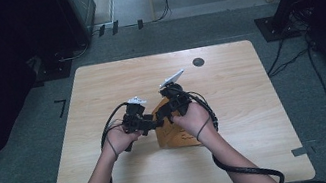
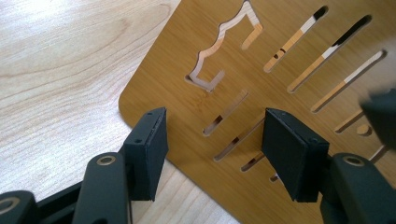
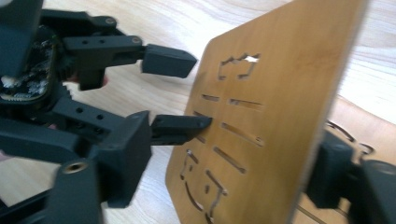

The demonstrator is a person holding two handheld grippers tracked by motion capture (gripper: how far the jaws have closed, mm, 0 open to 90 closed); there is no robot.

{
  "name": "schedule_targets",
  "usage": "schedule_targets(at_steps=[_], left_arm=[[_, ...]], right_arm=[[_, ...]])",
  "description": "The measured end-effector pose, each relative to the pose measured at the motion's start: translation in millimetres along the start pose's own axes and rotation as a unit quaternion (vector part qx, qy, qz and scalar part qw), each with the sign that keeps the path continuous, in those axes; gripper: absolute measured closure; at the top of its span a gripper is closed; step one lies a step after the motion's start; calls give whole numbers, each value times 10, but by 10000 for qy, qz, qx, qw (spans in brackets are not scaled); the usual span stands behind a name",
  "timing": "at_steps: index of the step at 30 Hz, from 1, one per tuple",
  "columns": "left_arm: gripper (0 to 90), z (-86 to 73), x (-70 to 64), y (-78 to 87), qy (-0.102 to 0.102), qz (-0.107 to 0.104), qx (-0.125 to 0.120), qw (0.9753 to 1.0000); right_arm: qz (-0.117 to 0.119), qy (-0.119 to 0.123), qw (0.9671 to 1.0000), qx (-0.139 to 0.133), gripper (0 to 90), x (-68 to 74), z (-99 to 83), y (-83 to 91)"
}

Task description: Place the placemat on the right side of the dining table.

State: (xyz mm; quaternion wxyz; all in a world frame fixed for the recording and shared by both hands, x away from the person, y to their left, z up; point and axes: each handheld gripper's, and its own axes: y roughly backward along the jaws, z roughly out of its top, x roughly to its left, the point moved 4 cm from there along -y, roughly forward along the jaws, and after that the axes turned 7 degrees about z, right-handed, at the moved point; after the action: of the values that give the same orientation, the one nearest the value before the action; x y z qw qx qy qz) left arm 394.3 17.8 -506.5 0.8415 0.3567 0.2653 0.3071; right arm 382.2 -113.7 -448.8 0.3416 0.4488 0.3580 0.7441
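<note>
The right hand-held gripper (image 1: 170, 111) clamps the brown slotted wooden panel (image 3: 275, 107), tilted up above the light wooden table (image 1: 231, 89). The left hand-held gripper (image 2: 212, 149) gapes wide beside the panel's corner.

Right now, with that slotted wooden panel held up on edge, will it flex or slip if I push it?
The wooden panel looks thin yet straight, so probably stiff. Its smooth finish may slip between the right hand-held gripper pads. Many cut slots likely make it light and weaker there.
</note>
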Motion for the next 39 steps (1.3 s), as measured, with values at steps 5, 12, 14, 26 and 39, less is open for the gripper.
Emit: schedule_targets(at_steps=[5,12,14,26,39], left_arm=[[381,0,22,17,4,-20,-31,10000],[382,18,19,32,7,-11,-95,10000],[390,30,14,37,14,20,-117,9999],[394,46,32,66,59,26,-191,9998],[379,52,88,126,54,97,-201,9997]], right_arm=[[308,227,9993,-3,322,24,-5,36],[202,102,9997,25,571,-17,8,132],[203,-124,9997,79,630,-17,10,150],[155,-396,9988,254,784,3,33,124],[383,-537,9971,386,877,-12,39,176]])
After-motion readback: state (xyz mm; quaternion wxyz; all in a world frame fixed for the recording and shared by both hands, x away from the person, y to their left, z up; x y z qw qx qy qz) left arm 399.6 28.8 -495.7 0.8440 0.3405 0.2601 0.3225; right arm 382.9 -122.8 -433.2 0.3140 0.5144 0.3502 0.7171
